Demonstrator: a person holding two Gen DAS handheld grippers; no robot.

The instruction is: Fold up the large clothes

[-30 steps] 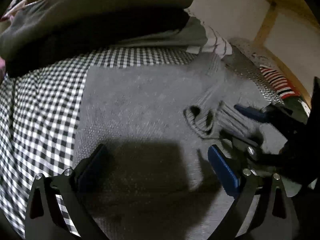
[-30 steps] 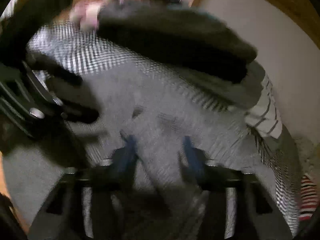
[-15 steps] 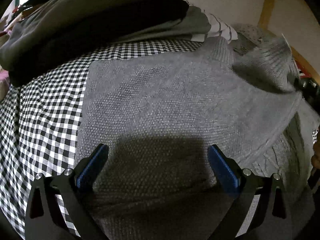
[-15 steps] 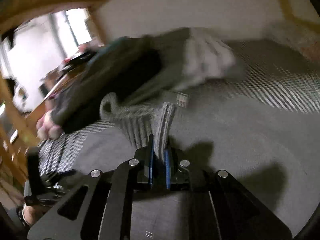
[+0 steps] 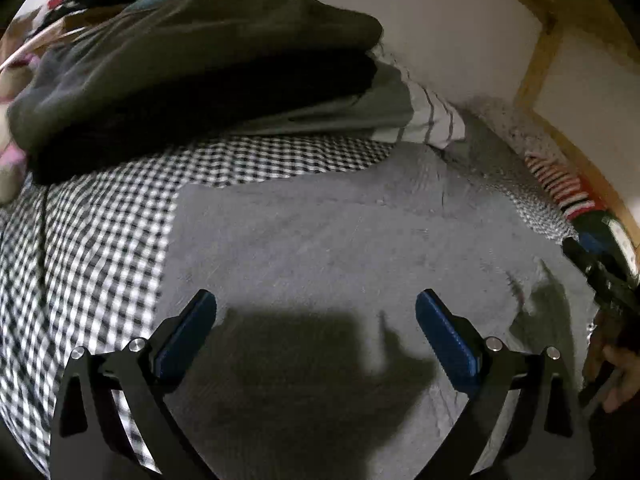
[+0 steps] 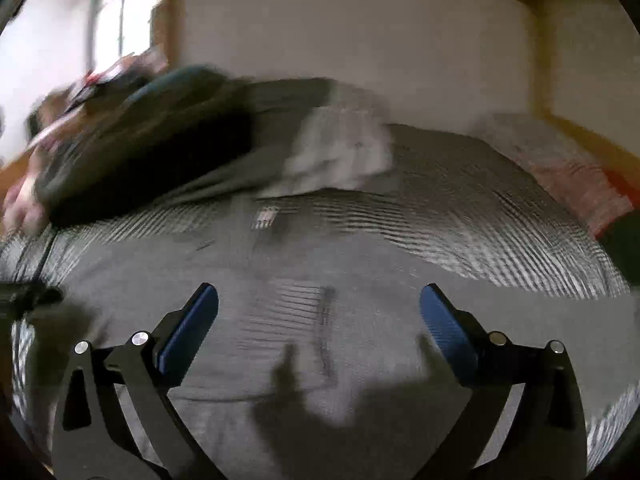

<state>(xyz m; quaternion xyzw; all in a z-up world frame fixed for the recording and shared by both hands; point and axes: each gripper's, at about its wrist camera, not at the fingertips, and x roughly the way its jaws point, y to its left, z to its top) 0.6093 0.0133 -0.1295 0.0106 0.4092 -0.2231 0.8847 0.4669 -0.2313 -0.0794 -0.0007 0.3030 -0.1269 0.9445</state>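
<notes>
My left gripper (image 5: pixel 316 320) and right gripper (image 6: pixel 319 316) both hover spread wide, holding nothing, over the grey sweater (image 5: pixel 340 240) on the checked sheet (image 5: pixel 80 240)

The left gripper (image 5: pixel 316 320) is held wide apart above a grey knit garment (image 5: pixel 340 240) spread on a checked cover (image 5: pixel 100 248). A dark clothes pile (image 5: pixel 192 72) is seen at eleven o'clock, striped fabric (image 5: pixel 560 188) at two o'clock.

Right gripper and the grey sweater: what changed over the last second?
The right gripper closed on the grey sweater's ribbed sleeve, carried it over the body, then released; its jaws are now wide open. The left gripper stayed open above it. The dark clothes pile stayed put.
</notes>
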